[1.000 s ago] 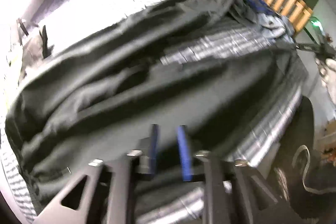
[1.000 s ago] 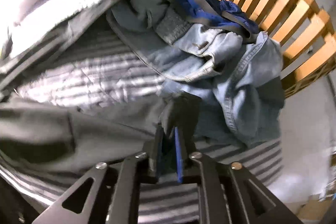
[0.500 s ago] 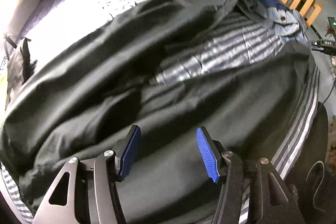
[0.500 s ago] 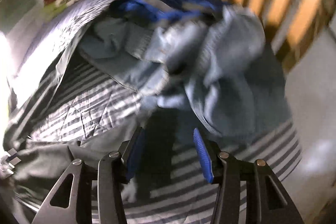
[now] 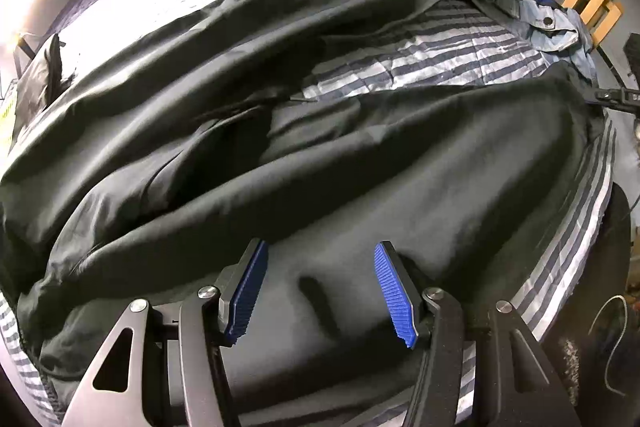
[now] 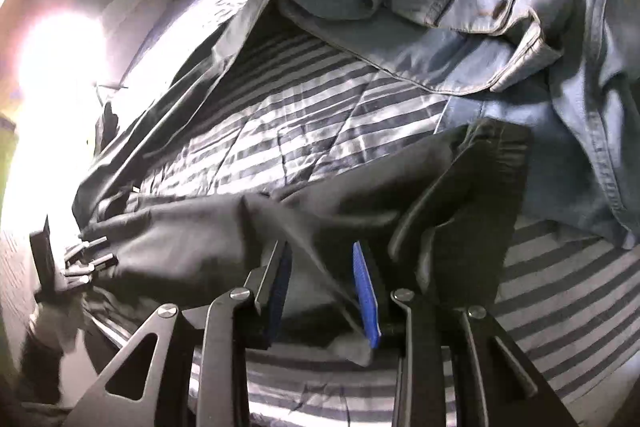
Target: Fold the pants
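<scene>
Across the striped bed cover (image 5: 460, 55) the black pants (image 5: 280, 131) lay spread, legs apart; a clean fold called for matched grips on hem and waist. 2 tools: left gripper (image 5: 318, 289) stood open above cloth, gripping nothing; right gripper (image 6: 322, 293) was closing around a fabric ridge, not yet pinched

Black gripper (image 5: 318, 285) linkages, silver screws, ribbed blue pads (image 5: 394, 293).

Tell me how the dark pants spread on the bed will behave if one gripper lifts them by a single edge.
The dark pants will probably be floppy: they lie in soft creases and follow the striped bedspread. Lifted at one edge, they would likely sag and drag, since both legs stretch far across the bed. The smooth, thin-looking cloth may slip from the fingers.
</scene>
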`<action>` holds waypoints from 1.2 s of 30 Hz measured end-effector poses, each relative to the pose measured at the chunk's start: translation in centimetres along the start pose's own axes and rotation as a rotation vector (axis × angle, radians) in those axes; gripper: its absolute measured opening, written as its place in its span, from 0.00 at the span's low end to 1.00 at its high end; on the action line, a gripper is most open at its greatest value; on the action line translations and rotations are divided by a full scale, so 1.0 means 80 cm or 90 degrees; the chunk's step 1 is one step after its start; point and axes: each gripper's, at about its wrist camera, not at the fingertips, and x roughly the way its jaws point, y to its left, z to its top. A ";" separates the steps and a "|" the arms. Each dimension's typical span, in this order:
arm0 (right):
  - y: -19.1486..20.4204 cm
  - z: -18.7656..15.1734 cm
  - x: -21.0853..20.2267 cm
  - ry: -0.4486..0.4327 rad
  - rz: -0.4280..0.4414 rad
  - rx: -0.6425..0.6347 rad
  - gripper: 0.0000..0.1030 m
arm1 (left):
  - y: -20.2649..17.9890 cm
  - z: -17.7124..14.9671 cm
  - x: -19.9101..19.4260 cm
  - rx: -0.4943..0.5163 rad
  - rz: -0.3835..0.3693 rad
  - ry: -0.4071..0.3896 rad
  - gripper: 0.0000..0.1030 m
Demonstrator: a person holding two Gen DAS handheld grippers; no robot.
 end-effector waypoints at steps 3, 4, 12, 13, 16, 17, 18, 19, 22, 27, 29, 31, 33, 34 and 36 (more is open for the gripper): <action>-0.033 -0.016 -0.028 -0.059 -0.030 0.072 0.29 | -0.002 -0.010 -0.004 0.017 0.009 -0.002 0.58; -0.049 -0.020 -0.036 -0.074 -0.053 0.099 0.29 | -0.003 -0.014 -0.003 0.024 0.012 0.000 0.60; -0.115 -0.025 0.001 -0.017 -0.129 0.217 0.44 | -0.026 -0.045 0.012 0.077 0.016 0.033 0.88; -0.108 -0.023 0.000 -0.031 -0.143 0.201 0.44 | -0.028 -0.048 0.016 0.083 0.026 0.040 0.94; -0.080 -0.016 0.010 -0.011 -0.135 0.151 0.30 | -0.035 -0.057 0.028 0.096 0.073 0.048 1.00; -0.070 -0.015 0.014 -0.004 -0.153 0.130 0.24 | -0.032 -0.060 0.027 0.082 0.065 0.036 1.00; -0.058 -0.012 0.015 -0.004 -0.178 0.102 0.22 | -0.028 -0.062 0.027 0.064 0.054 0.033 1.00; -0.052 -0.011 0.016 -0.007 -0.191 0.089 0.22 | -0.021 -0.063 0.028 0.043 0.039 0.034 1.00; -0.036 -0.006 0.008 -0.019 -0.249 0.031 0.22 | -0.009 -0.067 0.027 0.009 0.018 0.030 1.00; 0.008 0.004 -0.020 -0.052 -0.329 -0.091 0.21 | -0.016 -0.064 0.015 0.019 0.026 0.031 0.81; 0.019 0.007 -0.035 -0.066 -0.350 -0.127 0.21 | -0.021 -0.062 0.000 0.027 0.028 0.020 0.45; 0.022 0.009 -0.058 -0.084 -0.375 -0.158 0.21 | -0.022 -0.061 -0.015 0.020 0.001 0.022 0.36; 0.017 0.008 -0.085 -0.104 -0.399 -0.181 0.21 | -0.028 -0.066 -0.033 0.024 -0.046 0.024 0.36; 0.010 0.013 -0.085 -0.101 -0.409 -0.186 0.21 | -0.032 -0.069 -0.038 0.031 -0.057 0.028 0.36; -0.014 0.003 -0.079 -0.037 -0.445 -0.202 0.21 | -0.040 -0.078 -0.050 0.053 -0.074 0.038 0.36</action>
